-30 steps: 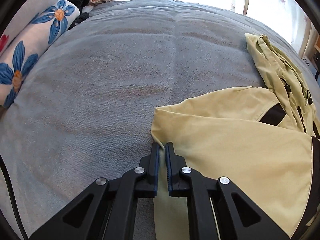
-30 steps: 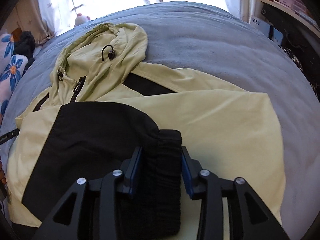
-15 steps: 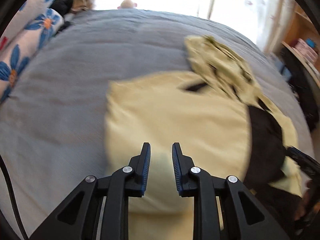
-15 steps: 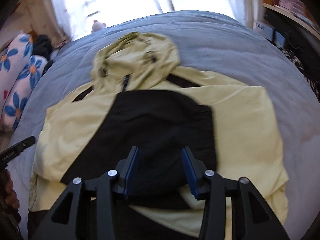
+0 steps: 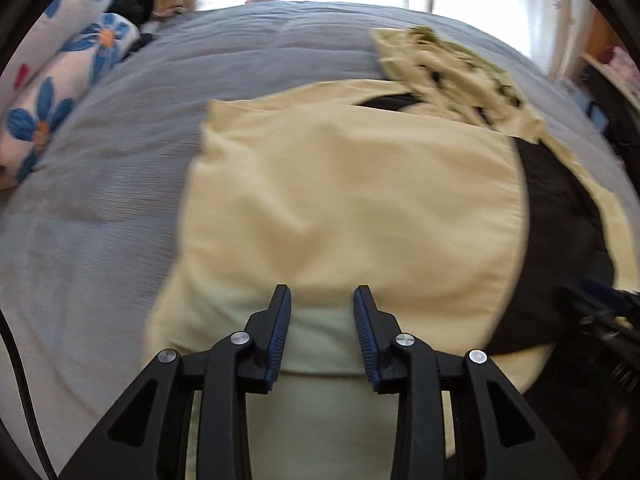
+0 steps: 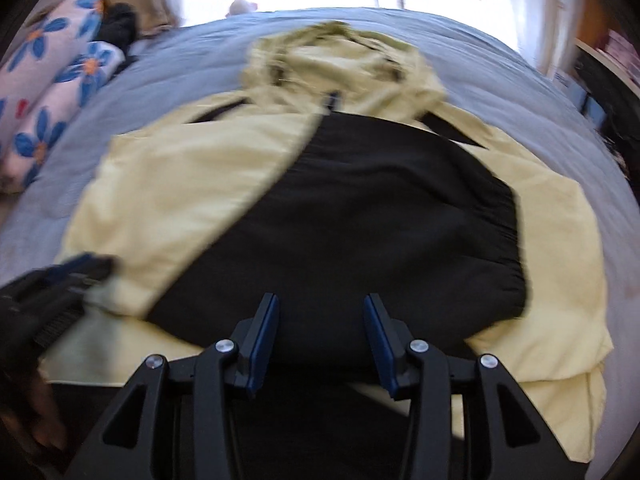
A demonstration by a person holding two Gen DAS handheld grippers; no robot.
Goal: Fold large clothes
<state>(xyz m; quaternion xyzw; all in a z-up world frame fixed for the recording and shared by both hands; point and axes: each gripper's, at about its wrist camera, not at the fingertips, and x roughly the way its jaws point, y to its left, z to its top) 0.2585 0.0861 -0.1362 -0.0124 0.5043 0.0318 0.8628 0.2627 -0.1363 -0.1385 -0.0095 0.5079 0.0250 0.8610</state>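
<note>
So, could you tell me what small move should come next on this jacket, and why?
Probably bring both grippers down to the near hem of the jacket and grasp it. Both sleeves, yellow and black, already lie folded across the body. The left gripper, its fingers opening, and the right gripper hold nothing, and the hood end lies farthest away.

Jacket (image 6: 360,208) lying mid-bed (image 6: 500,64), hood (image 6: 344,64) twd window; pillows (image 6: 48,92) sitting left, shelf (image 6: 612,56) standing right.

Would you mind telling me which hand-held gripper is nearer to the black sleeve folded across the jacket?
Right. The right hand-held gripper hovers directly over the black sleeve; the left hand-held gripper, jaws opening, is over the yellow panel beside it.
</note>
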